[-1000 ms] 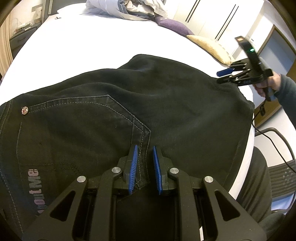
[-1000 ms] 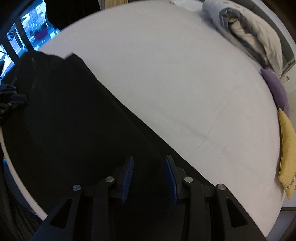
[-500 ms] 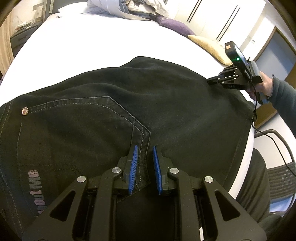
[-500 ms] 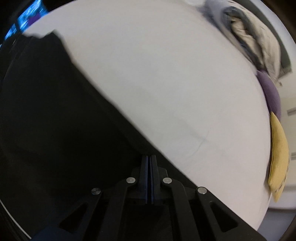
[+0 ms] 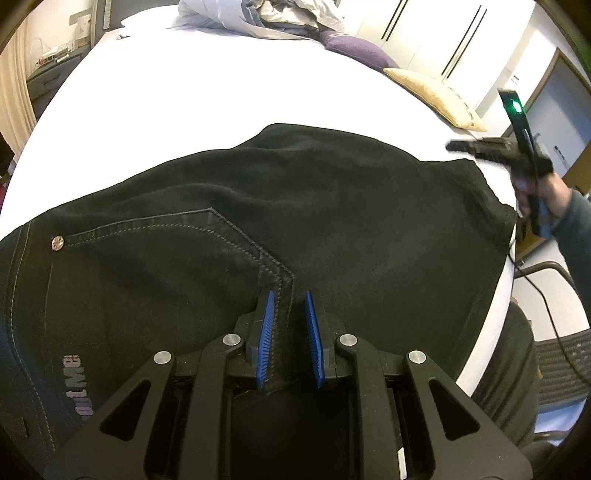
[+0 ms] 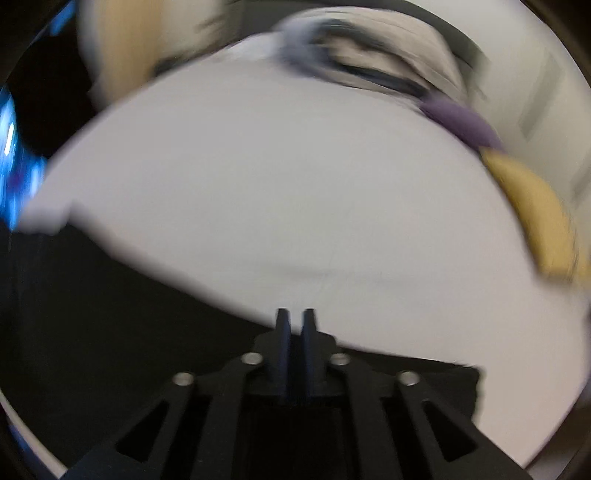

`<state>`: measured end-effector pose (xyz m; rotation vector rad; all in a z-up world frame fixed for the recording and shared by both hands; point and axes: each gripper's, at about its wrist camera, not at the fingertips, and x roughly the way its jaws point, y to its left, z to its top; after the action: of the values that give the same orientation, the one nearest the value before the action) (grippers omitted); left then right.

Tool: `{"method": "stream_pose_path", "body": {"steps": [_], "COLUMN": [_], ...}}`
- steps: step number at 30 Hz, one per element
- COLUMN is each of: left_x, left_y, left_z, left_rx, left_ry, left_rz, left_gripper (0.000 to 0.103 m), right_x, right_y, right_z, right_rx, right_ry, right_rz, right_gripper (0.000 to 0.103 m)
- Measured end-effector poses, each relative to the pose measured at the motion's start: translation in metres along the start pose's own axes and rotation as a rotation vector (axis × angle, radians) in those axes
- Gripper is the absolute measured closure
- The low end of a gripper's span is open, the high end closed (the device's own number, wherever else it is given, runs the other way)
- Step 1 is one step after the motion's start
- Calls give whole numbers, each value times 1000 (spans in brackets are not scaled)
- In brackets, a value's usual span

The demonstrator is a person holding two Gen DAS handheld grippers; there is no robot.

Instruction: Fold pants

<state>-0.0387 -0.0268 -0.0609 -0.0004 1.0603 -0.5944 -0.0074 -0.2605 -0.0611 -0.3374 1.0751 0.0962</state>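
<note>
Black pants (image 5: pixel 332 206) bear grey print, only "MC" legible.

We've got a big white bed (image 5: pixel 207 103) here, rumpled bedding (image 5: pixel 258 18) piled at the far end, purple cushion (image 5: pixel 354 48) and yellow cushion (image 5: pixel 436 98) along its edge, white wardrobe doors (image 5: pixel 436 37) behind, all brightly lit.

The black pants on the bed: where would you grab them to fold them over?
Probably the free corner of the black pants near the bed's edge, coming from that side: it lies thin and flat, while the left gripper already pinches the thick seam.
</note>
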Motion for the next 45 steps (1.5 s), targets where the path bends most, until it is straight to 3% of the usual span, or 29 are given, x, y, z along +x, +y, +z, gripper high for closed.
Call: {"method": "stream_pose_path", "body": {"steps": [1,2,4,7,10,12,15,19,21,24,26,28,32,35,38,40,41,43,44,45], "left_x": [1,1,1,1,11,16,15,12,17,41,85,117,137,154,145,120,111,98,98,102], "left_y": [-3,-6,-16,-33,-37,-38,-50,-64,-67,-65,-59,-57,-59,-50,-60,-66,-68,-89,-109,-126], "left_z": [1,2,5,11,18,25,43,77,95,119,131,131,151,178,186,185,181,167,156,147], "left_rx": [-3,-3,16,74,76,69,113,184,204,212,198,220,257,199,218,195,180,183,238,289], "left_ry": [2,5,6,1,12,21,-7,-66,-64,-4,151,222,172,140,104,47,40,55,74,92], "left_rz": [-7,-15,-32,-51,-39,-26,-13,-3,5,-68,-101,-46,37,107,234,185,153,15,-41,-53], "left_gripper": [86,86,86,86,86,86,86,86,86,86,86,86,84,84,84,84,84,84,84,84], "right_x": [0,-1,7,29,37,44,46,34,17,-13,-3,-2,-13,-13,-44,-71,-77,-72,-65,-55], "right_y": [3,5,4,27,22,16,6,-5,-12,-8,-6,-10,-18,-16,8,7,5,11,13,17], "right_z": [-7,-13,-29,-30,-23,-18,-19,-36,-40,-59,-80,-105,-126,-122,-129,-133,-132,-123,-117,-119], "right_rx": [-5,0,2,-81,-4,40,94,237,323,289,276,289,361,419,490,533,540,494,471,453], "right_ry": [10,16,64,122,98,83,53,30,-3,-77,-21,-38,-77,-75,-59,-146,-171,-178,-165,-127], "right_rz": [25,41,48,16,-14,-39,-55,-211,-158,-120,-98,-90,-115,-190,-233,-150,-99,-4,18,28], "right_gripper": [54,47,48,69,91,100,103,103,103,103,103,103,103,103,103,102,97,94,94,94]}}
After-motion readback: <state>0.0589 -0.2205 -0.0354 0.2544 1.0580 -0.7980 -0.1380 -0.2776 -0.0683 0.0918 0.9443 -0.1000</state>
